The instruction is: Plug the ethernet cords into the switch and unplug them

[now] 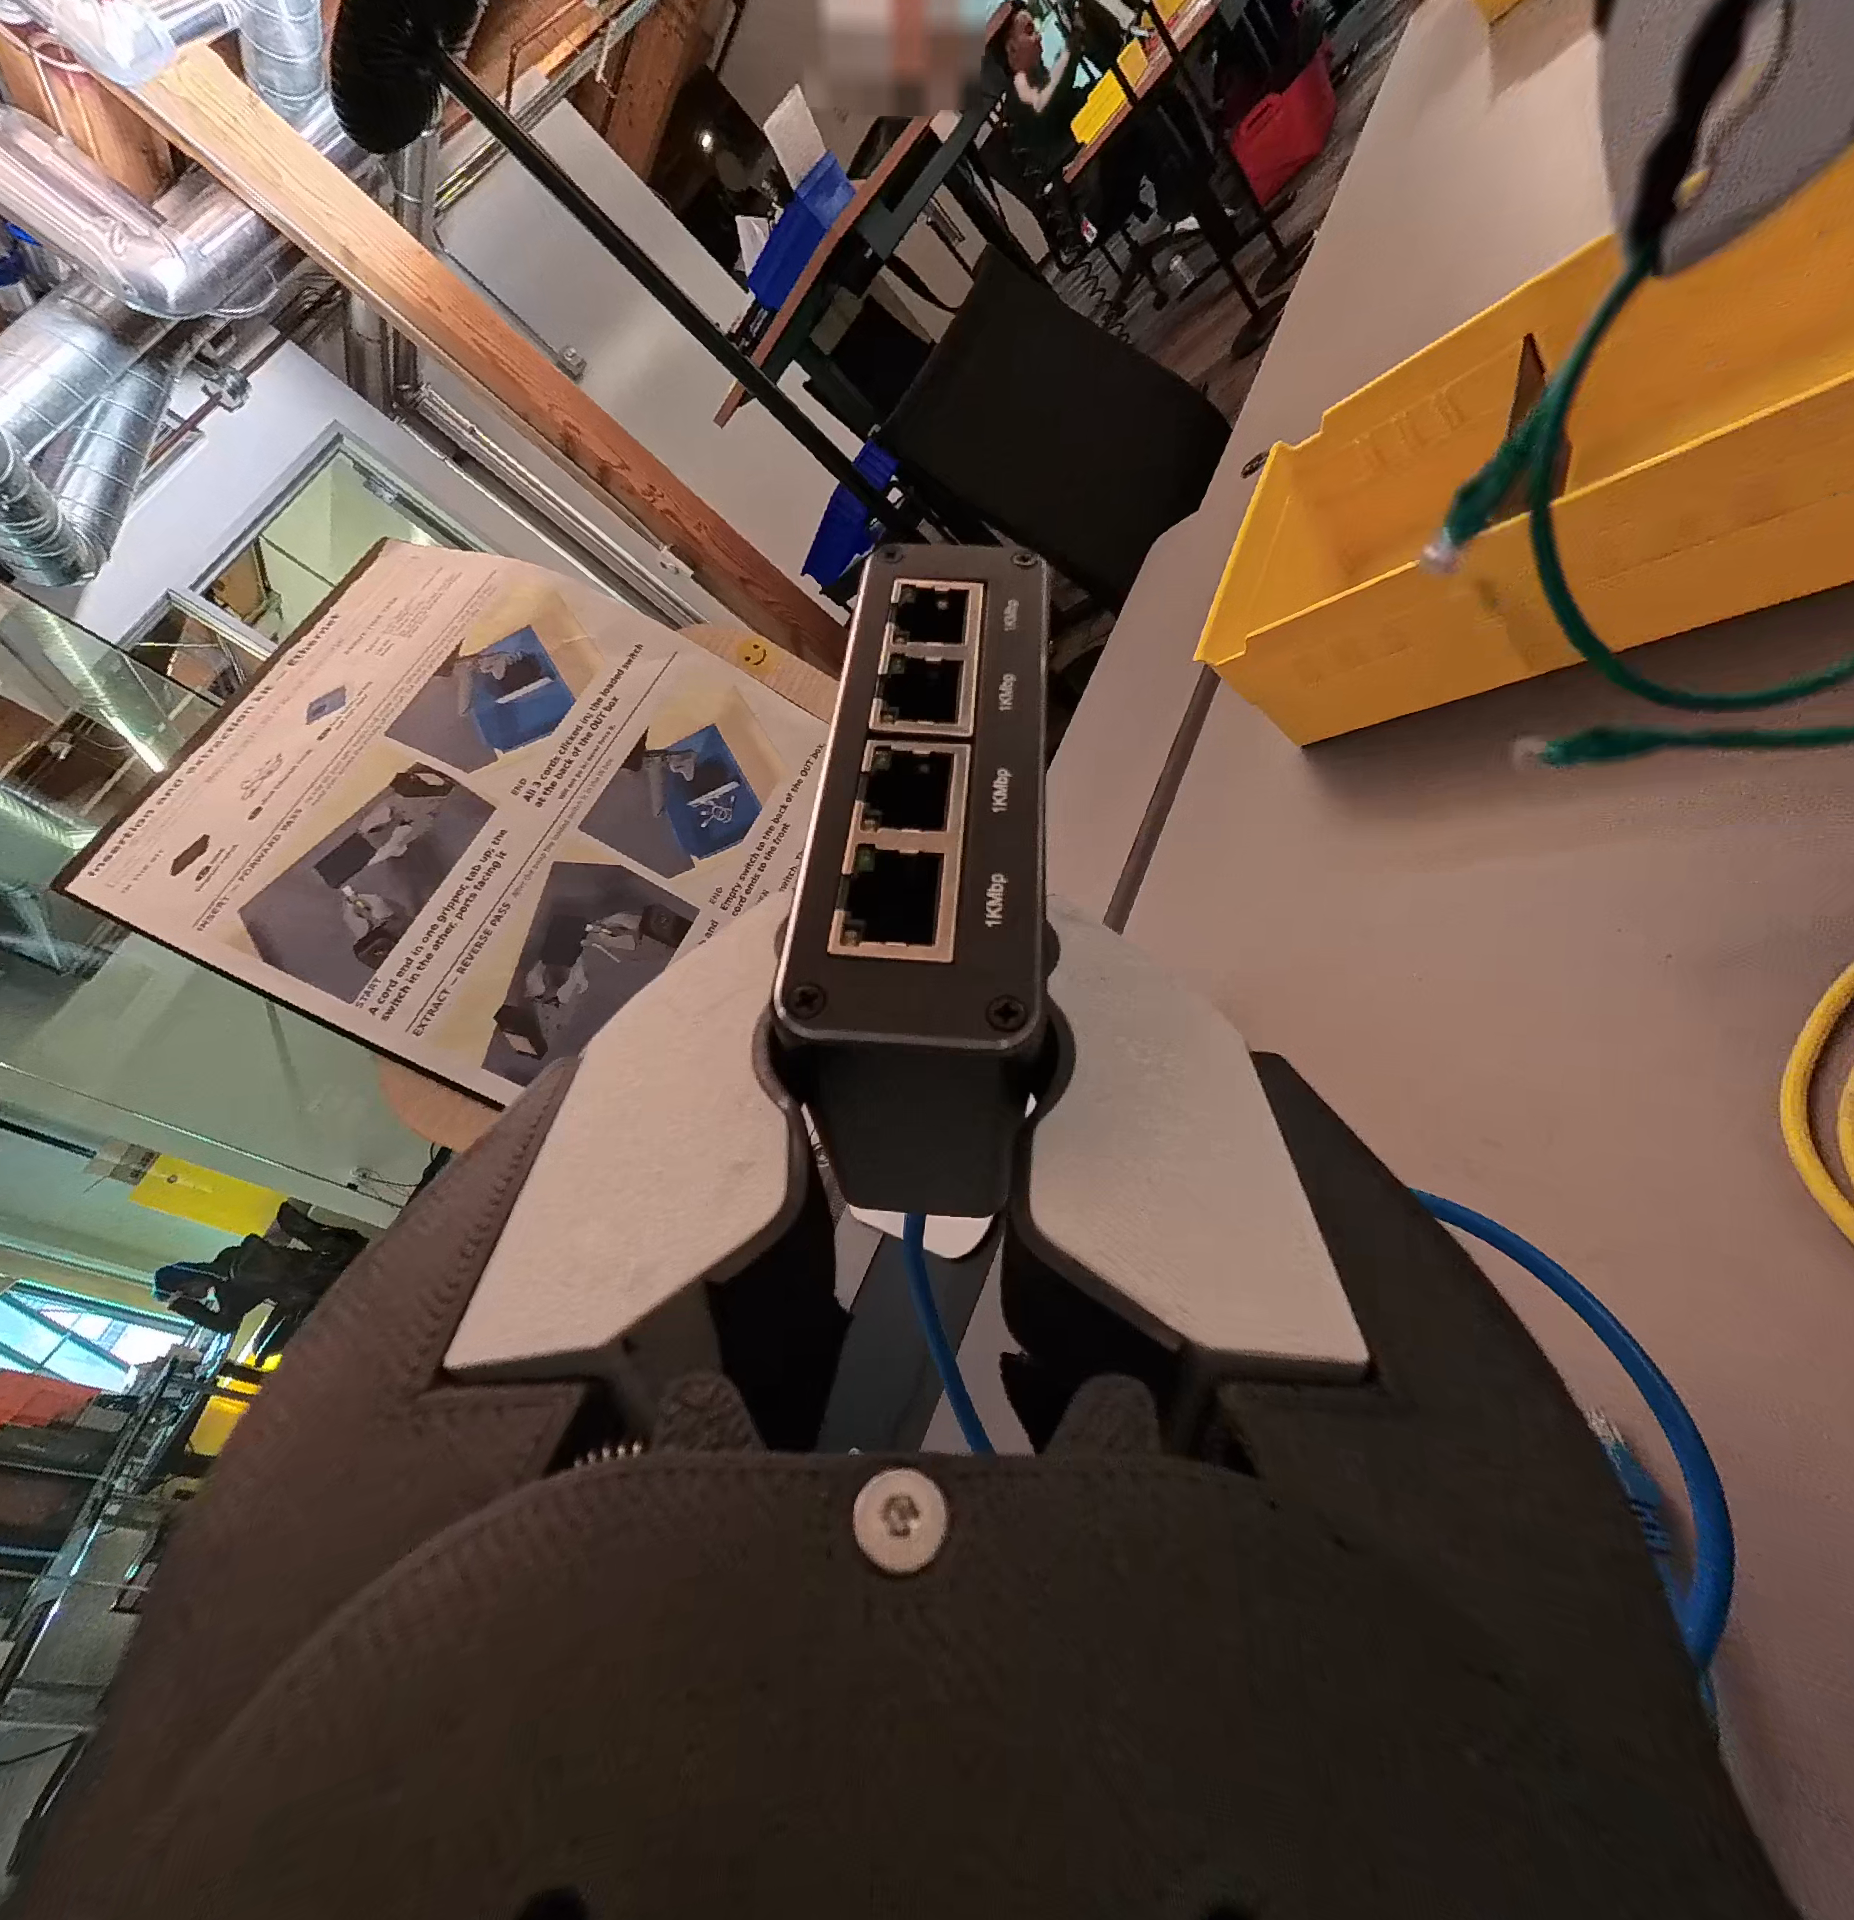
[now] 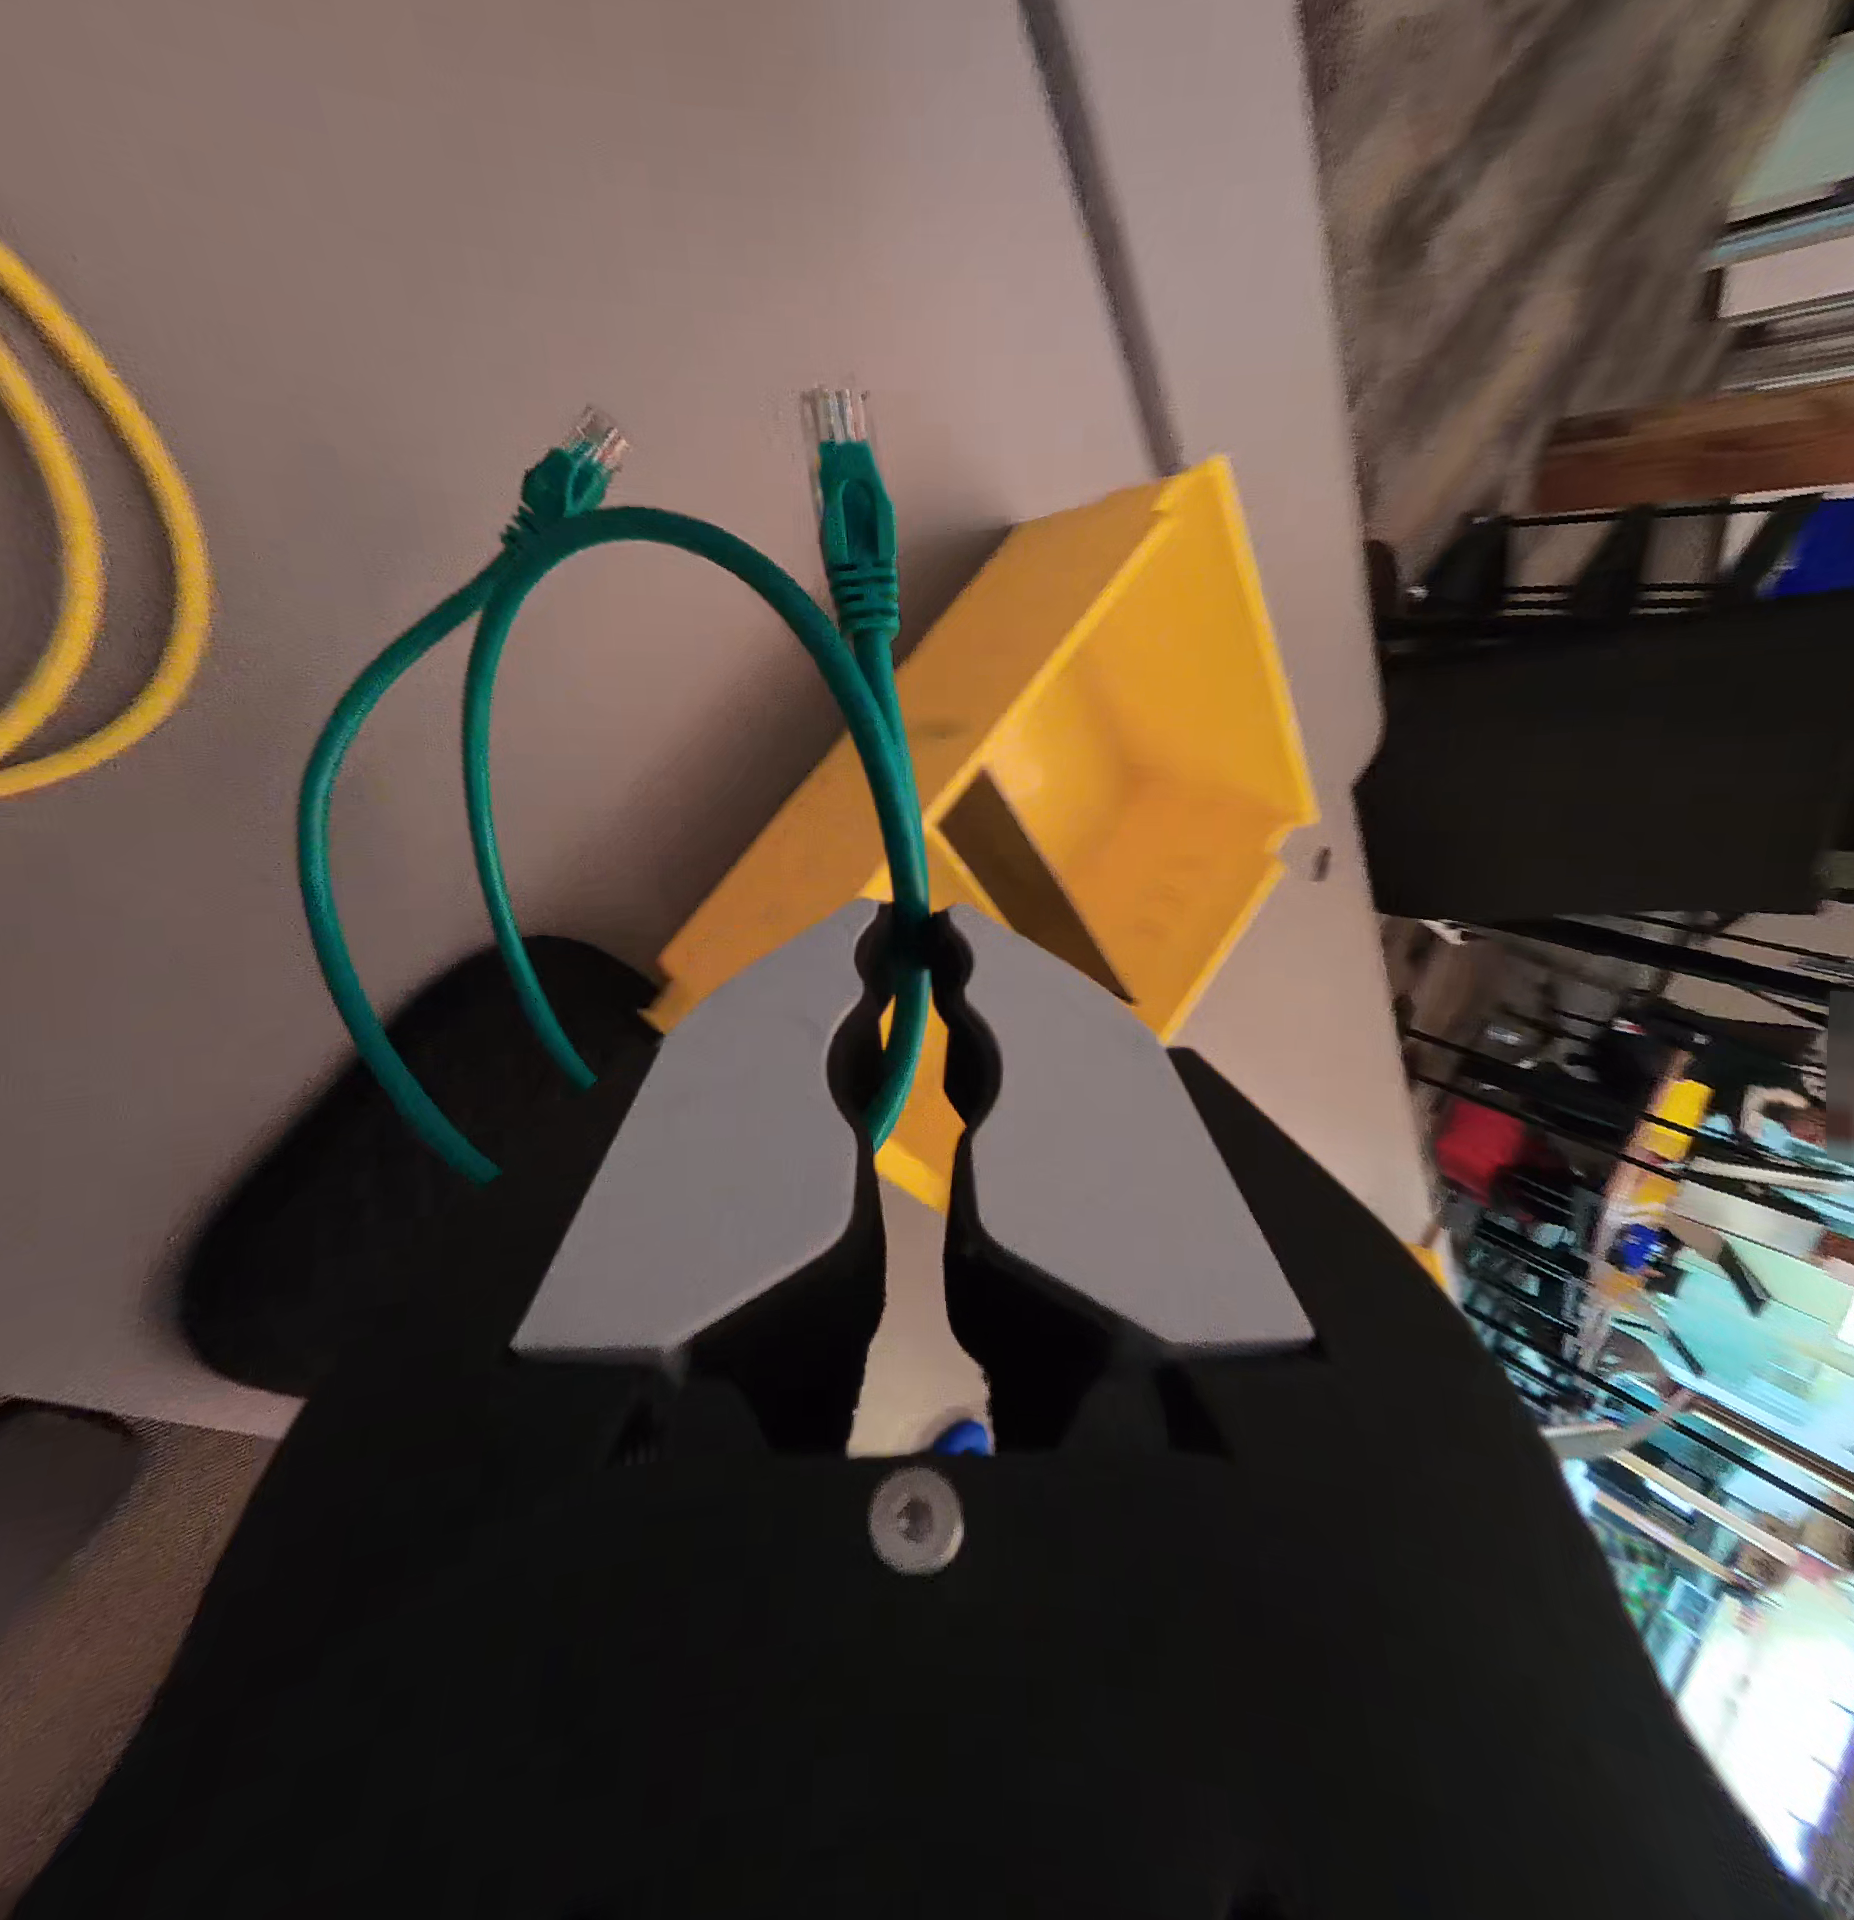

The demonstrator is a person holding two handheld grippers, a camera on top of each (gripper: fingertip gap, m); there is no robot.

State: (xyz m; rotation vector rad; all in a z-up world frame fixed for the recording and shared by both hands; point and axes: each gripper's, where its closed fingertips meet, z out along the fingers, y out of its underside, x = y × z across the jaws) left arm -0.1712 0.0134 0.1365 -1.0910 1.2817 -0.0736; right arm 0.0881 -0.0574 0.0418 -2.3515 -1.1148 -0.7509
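Note:
My left gripper (image 1: 912, 1049) is shut on the lower end of a black ethernet switch (image 1: 907, 810) and holds it above the table, port face toward the camera. Its several ports are all empty. My right gripper (image 2: 907, 935) is shut on a green ethernet cord (image 2: 858, 540) a short way behind one plug. That plug (image 2: 838, 421) points forward. The rest of the cord loops left, and its other plug (image 2: 590, 447) hangs free. In the left wrist view the right gripper (image 1: 1671, 223) is at the upper right, with the green cord (image 1: 1479, 504) dangling well apart from the switch.
A yellow bin (image 1: 1525, 520) (image 2: 1162, 779) stands empty on the grey table (image 1: 1422, 1039). A yellow cord (image 1: 1827, 1122) (image 2: 123, 520) and a blue cord (image 1: 1671, 1455) lie on the table. An instruction board (image 1: 435, 810) leans beyond the table's edge.

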